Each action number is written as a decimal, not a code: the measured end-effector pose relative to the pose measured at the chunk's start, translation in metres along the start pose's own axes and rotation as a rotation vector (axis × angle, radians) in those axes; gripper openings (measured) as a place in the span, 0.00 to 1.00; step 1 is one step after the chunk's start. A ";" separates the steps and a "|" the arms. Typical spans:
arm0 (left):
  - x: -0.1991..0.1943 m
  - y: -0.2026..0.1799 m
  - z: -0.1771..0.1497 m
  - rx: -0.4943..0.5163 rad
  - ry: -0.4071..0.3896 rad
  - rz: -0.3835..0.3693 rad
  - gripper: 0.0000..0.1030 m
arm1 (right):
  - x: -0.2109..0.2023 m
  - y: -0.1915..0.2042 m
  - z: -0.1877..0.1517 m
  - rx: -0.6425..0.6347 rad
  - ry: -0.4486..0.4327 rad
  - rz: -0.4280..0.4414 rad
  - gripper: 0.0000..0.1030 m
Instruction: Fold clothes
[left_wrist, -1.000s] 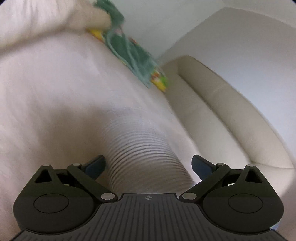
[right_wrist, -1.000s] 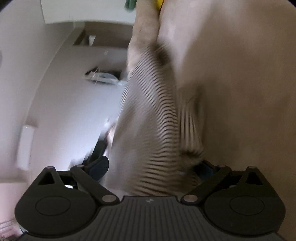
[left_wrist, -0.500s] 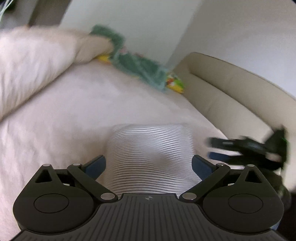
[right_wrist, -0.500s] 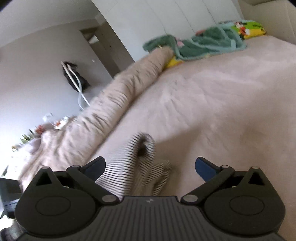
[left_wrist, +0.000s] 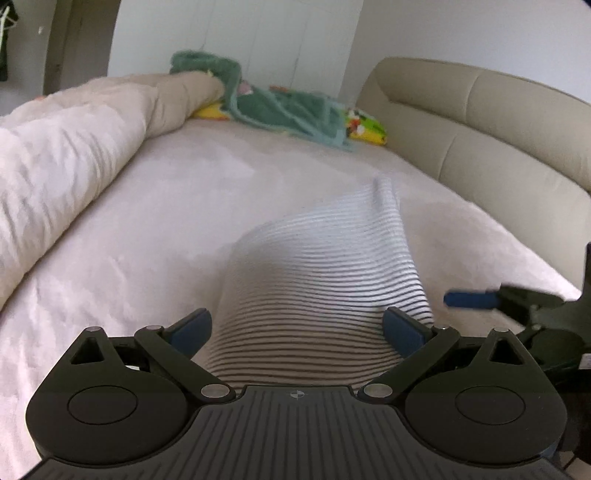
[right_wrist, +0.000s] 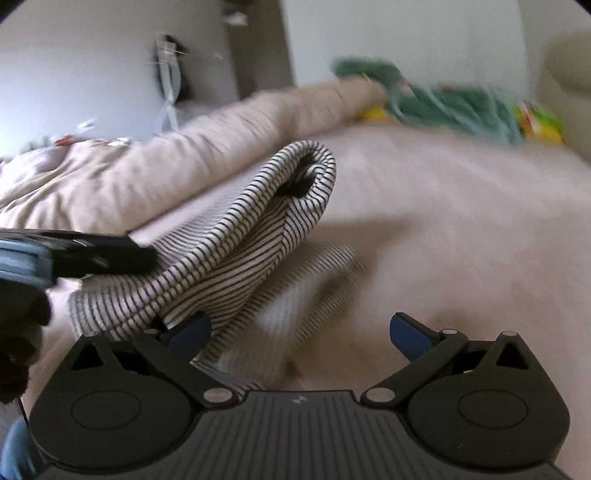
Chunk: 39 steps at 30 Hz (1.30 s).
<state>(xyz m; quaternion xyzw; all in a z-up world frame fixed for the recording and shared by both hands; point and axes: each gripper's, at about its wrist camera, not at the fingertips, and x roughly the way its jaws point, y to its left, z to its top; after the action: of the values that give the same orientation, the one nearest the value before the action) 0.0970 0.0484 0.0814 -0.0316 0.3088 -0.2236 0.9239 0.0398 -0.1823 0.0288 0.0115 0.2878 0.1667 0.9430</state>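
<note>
Striped garment (left_wrist: 321, 295) lies nearest, rumpled on the pale bed (left_wrist: 155, 236), running up between the wide-spread fingers of the left gripper (left_wrist: 297, 328), which grips nothing. Just right, the right gripper (right_wrist: 301, 332) also stands wide open, empty, cloth brushing its left finger. Farther off lie a bunched duvet (left_wrist: 74, 140), then a green blanket (left_wrist: 288, 110) by the headboard (left_wrist: 480, 122).

Striped garment (left_wrist: 321, 266) soft ribbed knit; headboard (left_wrist: 480, 122) smooth leather-like; tongs (left_wrist: 297, 328) matt plastic.
</note>
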 end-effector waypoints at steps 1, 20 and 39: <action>0.001 0.000 -0.001 0.002 0.010 0.002 0.98 | 0.001 0.002 0.001 -0.013 -0.004 -0.001 1.00; -0.024 -0.059 -0.024 0.232 -0.018 -0.160 0.98 | 0.005 -0.097 -0.006 0.800 0.079 0.585 1.00; 0.023 -0.099 -0.020 0.318 -0.027 -0.306 0.91 | 0.008 -0.096 0.033 0.778 0.168 0.675 1.00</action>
<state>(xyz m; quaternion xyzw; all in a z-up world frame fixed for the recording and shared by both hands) 0.0628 -0.0486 0.0724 0.0649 0.2488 -0.4066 0.8767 0.0938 -0.2677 0.0408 0.4397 0.3833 0.3428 0.7364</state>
